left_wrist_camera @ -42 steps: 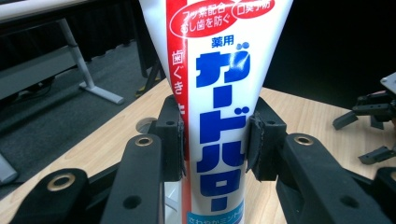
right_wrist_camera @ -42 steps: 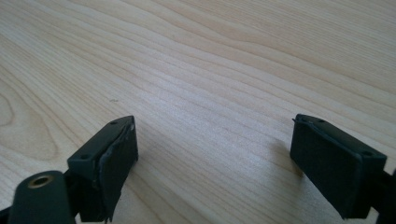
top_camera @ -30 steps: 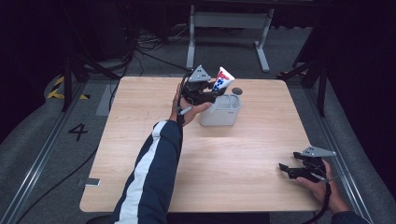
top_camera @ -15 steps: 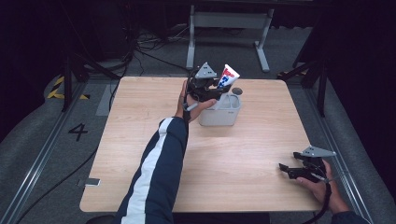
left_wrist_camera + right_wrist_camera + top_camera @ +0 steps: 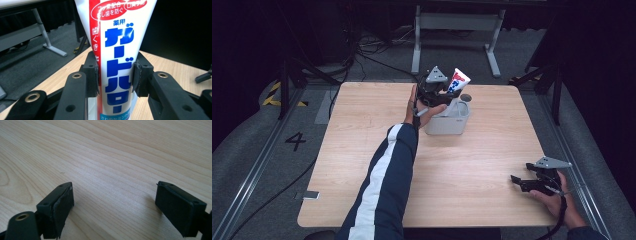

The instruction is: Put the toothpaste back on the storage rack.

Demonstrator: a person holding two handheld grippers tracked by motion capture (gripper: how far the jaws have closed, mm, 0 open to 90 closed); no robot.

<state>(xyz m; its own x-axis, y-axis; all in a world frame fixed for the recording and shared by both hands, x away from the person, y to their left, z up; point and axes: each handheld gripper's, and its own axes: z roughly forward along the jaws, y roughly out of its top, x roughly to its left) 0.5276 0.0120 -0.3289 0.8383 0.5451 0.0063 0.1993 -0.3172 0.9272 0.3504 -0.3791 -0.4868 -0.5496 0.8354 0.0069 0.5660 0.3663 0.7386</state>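
A white toothpaste tube (image 5: pixel 117 50) with blue and red print stands upright between my left gripper's (image 5: pixel 115 75) two black pads, which press on its sides. In the high view the tube (image 5: pixel 458 81) sticks up over a white rectangular bin (image 5: pixel 448 122) at the table's far middle, its lower end inside the bin, and the left gripper (image 5: pixel 443 96) holds it just above the rim. My right gripper (image 5: pixel 518 182) rests low at the table's near right edge. Its jaws (image 5: pixel 115 205) stand wide apart over bare wood.
A dark round object (image 5: pixel 466 97) sits at the bin's far right corner. The light wooden table (image 5: pixel 362 150) has bare room in its middle and left. Beyond it are a grey metal stand (image 5: pixel 457 22), cables and dark floor.
My left gripper has carried the tube a little to the right and slightly down, over the bin. The right gripper has stayed where it was.
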